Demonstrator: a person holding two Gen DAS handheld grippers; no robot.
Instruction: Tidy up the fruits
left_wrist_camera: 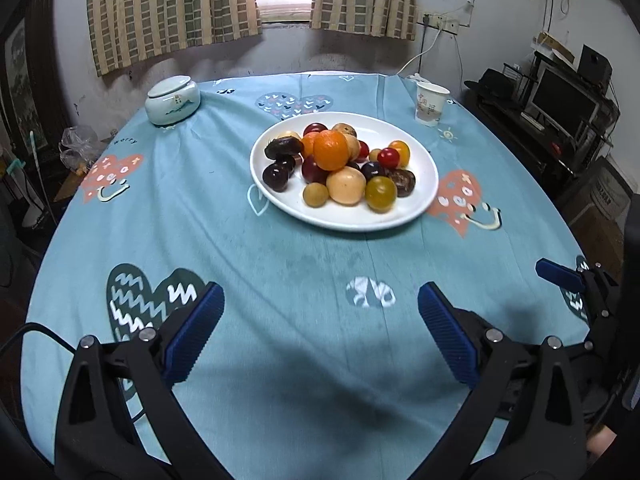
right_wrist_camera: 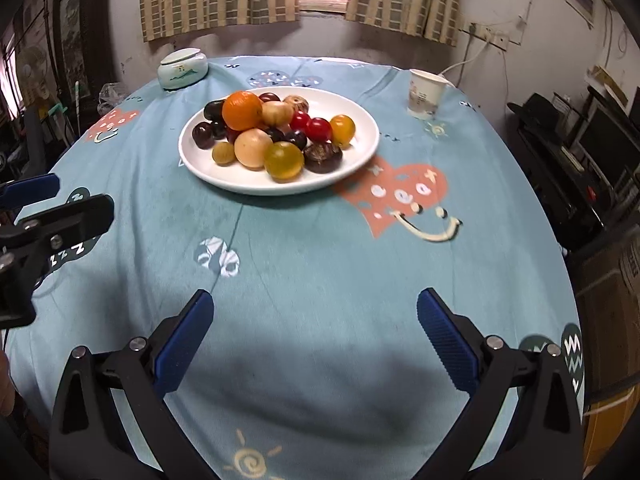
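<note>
both blue-padded black grippers, left gripper point(left_wrist_camera: 320, 304) and right gripper point(right_wrist_camera: 314, 310), stand wide apart, empty, above the blue patterned tablecloth point(left_wrist_camera: 280, 264). mixed round fruits point(left_wrist_camera: 340, 164) sit piled on the white oval plate point(left_wrist_camera: 420, 196), well beyond both.

A white oval plate point(left_wrist_camera: 420, 200) sits on the table's far half, heaped with fruits. An orange point(left_wrist_camera: 331, 150) tops the pile. Around it lie dark plums point(left_wrist_camera: 275, 177), red cherry tomatoes point(left_wrist_camera: 388, 157), a yellow-green tomato point(left_wrist_camera: 380, 194), a pale peach-coloured fruit point(left_wrist_camera: 346, 186) and brown wrinkled ones point(left_wrist_camera: 402, 182), all touching.
</note>
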